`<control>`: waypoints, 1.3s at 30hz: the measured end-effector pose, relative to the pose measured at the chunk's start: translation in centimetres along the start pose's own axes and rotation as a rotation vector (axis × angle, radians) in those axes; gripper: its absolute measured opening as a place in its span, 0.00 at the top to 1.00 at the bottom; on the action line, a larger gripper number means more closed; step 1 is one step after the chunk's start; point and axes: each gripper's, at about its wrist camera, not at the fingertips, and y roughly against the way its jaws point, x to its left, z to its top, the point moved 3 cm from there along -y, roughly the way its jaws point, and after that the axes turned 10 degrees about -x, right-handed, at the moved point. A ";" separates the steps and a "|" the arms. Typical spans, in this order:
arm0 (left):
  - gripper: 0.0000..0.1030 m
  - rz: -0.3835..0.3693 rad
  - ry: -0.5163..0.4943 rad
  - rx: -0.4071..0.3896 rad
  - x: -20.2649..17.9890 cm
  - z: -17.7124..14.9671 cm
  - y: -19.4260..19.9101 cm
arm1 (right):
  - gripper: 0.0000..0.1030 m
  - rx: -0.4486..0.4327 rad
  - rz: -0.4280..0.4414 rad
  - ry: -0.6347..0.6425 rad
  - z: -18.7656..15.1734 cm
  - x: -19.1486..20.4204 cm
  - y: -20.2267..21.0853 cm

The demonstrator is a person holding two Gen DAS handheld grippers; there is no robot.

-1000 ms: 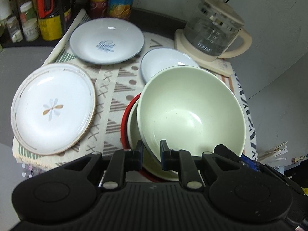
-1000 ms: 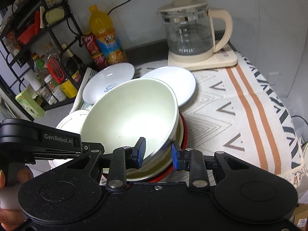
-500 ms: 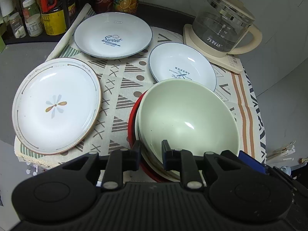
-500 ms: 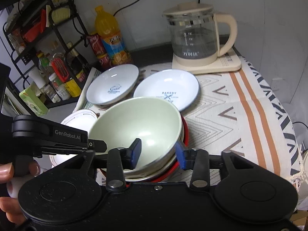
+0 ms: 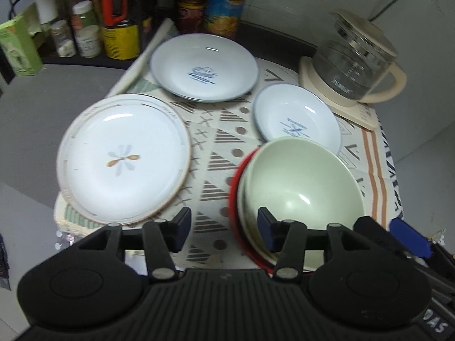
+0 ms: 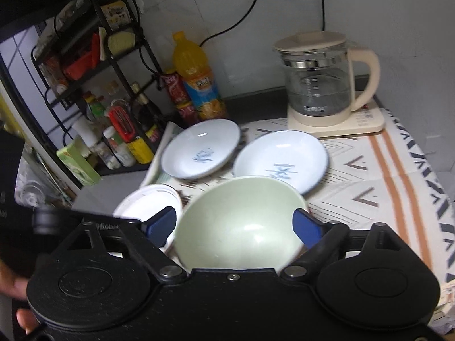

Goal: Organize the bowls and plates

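The right tool (image 6: 236, 224) gapes wide above the pale green bowl (image 6: 239, 224), touching nothing. Beyond it two blue-rimmed plates (image 6: 202, 149) (image 6: 281, 160) lie side by side; a glass kettle (image 6: 321, 85) stands at the table's (image 6: 384, 176) far edge.

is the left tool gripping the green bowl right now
No, the left tool is open, its fingers spread with nothing between them, and the green bowl sits nested in the stack.

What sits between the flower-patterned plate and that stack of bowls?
Only patterned cloth between the flower plate and the bowl stack; the left wrist view shows it.
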 end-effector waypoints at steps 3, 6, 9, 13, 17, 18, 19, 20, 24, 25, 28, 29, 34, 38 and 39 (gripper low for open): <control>0.35 -0.011 0.031 0.024 1.1 0.1 0.5 | 0.05 -0.017 0.003 0.039 0.3 1.2 -0.6; 0.28 0.028 0.058 0.020 2.5 0.0 1.4 | 0.01 -0.026 0.012 0.061 0.5 2.2 -1.2; 0.24 0.061 0.080 0.003 4.3 0.1 2.1 | 0.00 -0.012 0.053 0.062 0.6 3.1 -1.9; 0.14 0.105 0.092 -0.030 6.4 0.6 3.1 | 0.00 0.017 0.079 0.096 0.9 4.9 -3.1; 0.00 0.133 0.110 -0.063 8.7 1.3 4.0 | 0.00 0.046 0.130 0.115 0.7 6.9 -4.1; 0.00 0.138 0.115 -0.072 9.2 1.4 4.2 | 0.00 0.051 0.127 0.112 0.6 7.3 -4.3; 0.00 0.142 0.118 -0.076 9.7 1.6 4.3 | 0.00 0.059 0.121 0.119 0.5 7.8 -4.6; 0.00 0.146 0.120 -0.078 10.2 1.8 4.4 | 0.00 0.062 0.117 0.135 0.4 8.3 -4.9; 0.00 0.143 0.135 -0.085 12.0 2.5 4.2 | 0.00 0.082 0.091 0.149 0.3 9.8 -6.3; 0.00 0.140 0.143 -0.087 12.5 2.7 4.0 | 0.00 0.086 0.085 0.144 0.3 10.1 -6.7; 0.00 0.136 0.149 -0.082 13.9 3.4 3.3 | 0.00 0.071 0.052 0.164 0.4 11.0 -7.6; 0.00 0.133 0.143 -0.081 14.3 3.7 2.9 | 0.00 0.069 0.044 0.167 0.5 11.2 -8.0; 0.00 0.072 0.123 -0.043 16.1 5.2 0.9 | 0.00 0.063 -0.015 0.124 1.1 11.8 -9.5; 0.00 0.031 0.069 -0.025 16.8 6.4 -0.4 | 0.01 0.056 -0.074 0.115 1.3 12.6 -10.9; 0.00 0.023 0.063 -0.016 16.9 6.7 -0.8 | 0.01 0.051 -0.084 0.101 1.2 12.7 -11.2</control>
